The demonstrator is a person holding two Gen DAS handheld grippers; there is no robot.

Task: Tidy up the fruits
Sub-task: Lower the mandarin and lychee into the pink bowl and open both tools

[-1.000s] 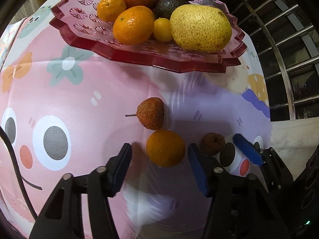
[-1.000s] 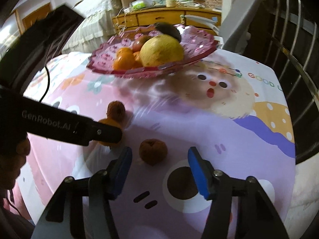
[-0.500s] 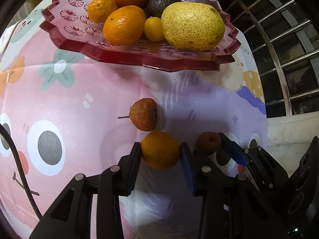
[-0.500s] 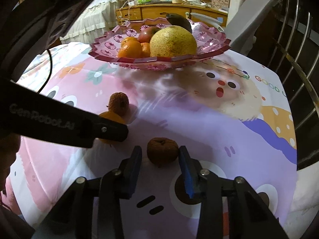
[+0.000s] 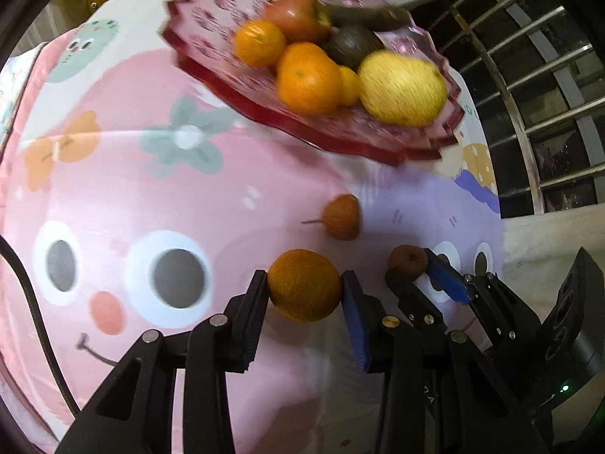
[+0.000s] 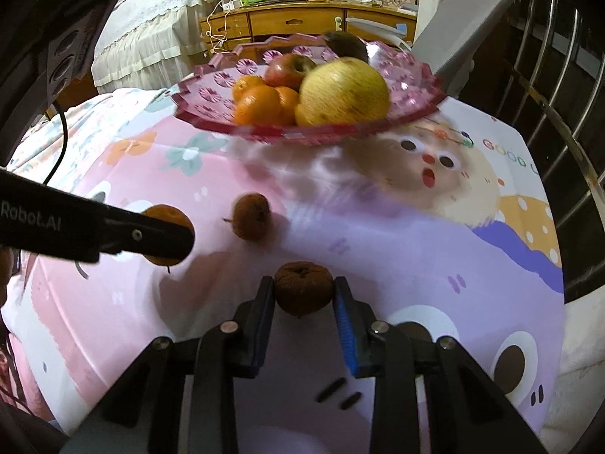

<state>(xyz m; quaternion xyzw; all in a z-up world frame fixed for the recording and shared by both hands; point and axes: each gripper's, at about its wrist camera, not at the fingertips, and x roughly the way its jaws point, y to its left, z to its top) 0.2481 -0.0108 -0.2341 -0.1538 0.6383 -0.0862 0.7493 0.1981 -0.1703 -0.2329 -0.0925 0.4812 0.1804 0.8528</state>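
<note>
My left gripper (image 5: 304, 291) is shut on an orange (image 5: 304, 285) and holds it just above the cartoon tablecloth. My right gripper (image 6: 303, 297) is shut on a wrinkled brown fruit (image 6: 303, 292), also lifted; it shows in the left wrist view (image 5: 407, 261) too. A third rough orange-brown fruit with a stem (image 5: 341, 217) lies on the cloth between the grippers and the pink fruit plate (image 5: 264, 87). The plate (image 6: 211, 87) holds oranges, an apple, a large yellow pear (image 6: 342, 92) and dark fruits.
The tablecloth (image 6: 435, 249) covers the whole table. A metal railing (image 6: 559, 87) runs along the right side. A grey chair (image 6: 461, 26) stands behind the plate, with a wooden dresser (image 6: 298, 19) and a bed farther back.
Both grippers have closed fully on their fruits and lifted them off the cloth. The plate now sits farther right in the left wrist view.
</note>
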